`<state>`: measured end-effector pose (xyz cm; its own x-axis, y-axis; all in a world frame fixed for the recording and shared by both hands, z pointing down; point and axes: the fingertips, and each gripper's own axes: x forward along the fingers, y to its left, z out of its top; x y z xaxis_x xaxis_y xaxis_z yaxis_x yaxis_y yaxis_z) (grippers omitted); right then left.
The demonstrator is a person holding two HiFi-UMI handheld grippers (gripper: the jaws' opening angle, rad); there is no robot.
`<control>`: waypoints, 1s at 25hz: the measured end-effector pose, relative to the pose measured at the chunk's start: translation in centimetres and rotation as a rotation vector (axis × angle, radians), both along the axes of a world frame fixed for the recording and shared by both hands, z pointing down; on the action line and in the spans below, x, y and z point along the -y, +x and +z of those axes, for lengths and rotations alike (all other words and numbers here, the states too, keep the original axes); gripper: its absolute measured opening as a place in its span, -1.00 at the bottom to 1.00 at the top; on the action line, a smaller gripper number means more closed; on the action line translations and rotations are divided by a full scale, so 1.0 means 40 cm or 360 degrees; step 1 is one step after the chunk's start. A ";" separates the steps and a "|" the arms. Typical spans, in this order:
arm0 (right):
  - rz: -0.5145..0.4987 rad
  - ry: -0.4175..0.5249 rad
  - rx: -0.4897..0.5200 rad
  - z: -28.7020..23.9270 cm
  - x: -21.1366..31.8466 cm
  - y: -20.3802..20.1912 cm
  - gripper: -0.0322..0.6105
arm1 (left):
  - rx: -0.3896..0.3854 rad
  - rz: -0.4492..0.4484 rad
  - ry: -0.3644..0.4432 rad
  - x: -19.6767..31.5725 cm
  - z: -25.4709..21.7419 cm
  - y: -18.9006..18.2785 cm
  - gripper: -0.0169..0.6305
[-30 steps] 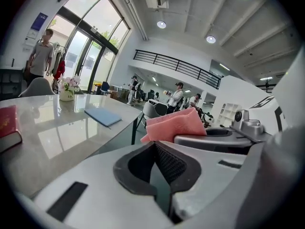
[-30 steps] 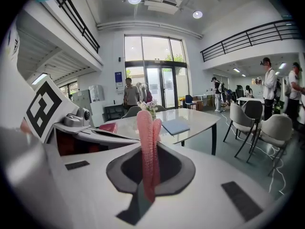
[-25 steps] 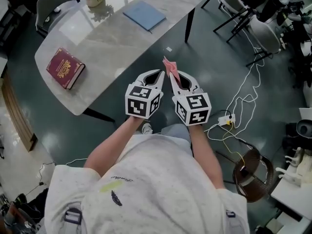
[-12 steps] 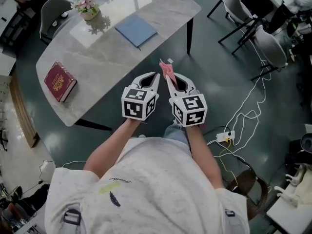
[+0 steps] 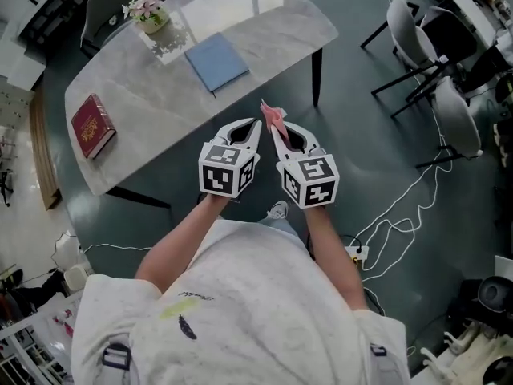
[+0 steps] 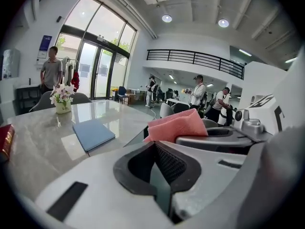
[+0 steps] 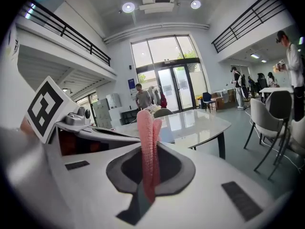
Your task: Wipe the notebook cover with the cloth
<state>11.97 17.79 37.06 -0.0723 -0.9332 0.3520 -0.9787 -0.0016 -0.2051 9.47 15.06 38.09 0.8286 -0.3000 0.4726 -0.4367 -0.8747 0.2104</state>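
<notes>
We hold both tools side by side in front of the body, over the dark floor [image 5: 377,143] and short of the bench [image 5: 272,18]. Neither tool reaches the bench's near long edge.

The right hand-held gripper [image 5: 277,131] has its jaws pinched on the pink cloth [image 5: 272,115]. In the right gripper view the cloth stands up from between the jaws as a narrow folded strip. From the left gripper view it shows as a pink flap rising above the neighbouring tool.

The left hand-held gripper [image 5: 253,127] has its jaws pressed together. Its own view shows the dark pads meeting along one seam with nothing between them. The two tools sit just beside each other, tips angled inward, each with its marker cube turned toward us.

The blue notebook [image 5: 215,61] lies flat and closed on the pale marble bench, about midway along it and close to the near long edge. It is well apart from the cloth and from both tools.

Beyond the notebook, toward the far edge, stands a small pot of flowers [image 5: 150,12]. A red book [image 5: 93,125] lies near the bench's left end.

Past the right end, grey chairs [image 5: 449,95] stand on the floor, with a pale cable [image 5: 401,207] trailing between them and us.
</notes>
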 end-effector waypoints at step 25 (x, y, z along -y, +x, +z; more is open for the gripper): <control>-0.0492 -0.0204 -0.0117 0.094 0.509 0.044 -0.85 | -0.0072 -0.0446 -0.0171 0.479 0.106 0.034 -0.93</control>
